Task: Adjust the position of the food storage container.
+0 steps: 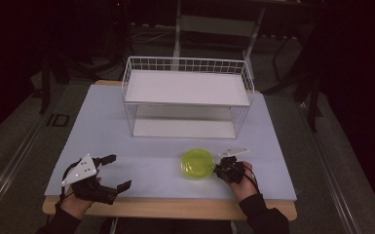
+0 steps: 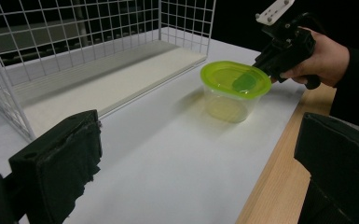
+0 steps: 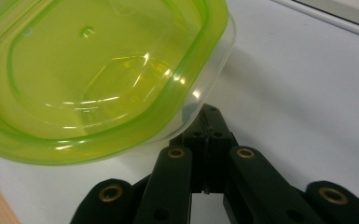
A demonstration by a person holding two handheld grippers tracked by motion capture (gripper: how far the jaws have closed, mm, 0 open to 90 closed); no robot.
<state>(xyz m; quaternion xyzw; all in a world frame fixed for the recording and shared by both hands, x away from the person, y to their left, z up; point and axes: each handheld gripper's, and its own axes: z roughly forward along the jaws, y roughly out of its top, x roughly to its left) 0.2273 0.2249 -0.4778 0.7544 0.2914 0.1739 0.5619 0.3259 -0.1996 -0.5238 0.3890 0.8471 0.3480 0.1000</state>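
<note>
A clear plastic container with a lime-green lid (image 1: pixel 198 163) stands on the pale table top near the front edge, right of centre. My right gripper (image 1: pixel 220 168) is at its right side, jaws shut together. In the right gripper view the closed tips (image 3: pixel 207 116) sit just under the lid's rim (image 3: pixel 121 135), touching or nearly touching the clear wall. The left gripper view shows the container (image 2: pixel 233 91) with that gripper (image 2: pixel 266 66) at its far rim. My left gripper (image 1: pixel 121 171) rests at the front left with jaws wide open and nothing between them (image 2: pixel 196 163).
A white wire rack (image 1: pixel 187 95) with an upper shelf and a lower white board (image 2: pixel 107 88) stands at the back middle of the table. The wooden front edge (image 1: pixel 175 207) runs just below both hands. Dark floor and furniture legs surround the table.
</note>
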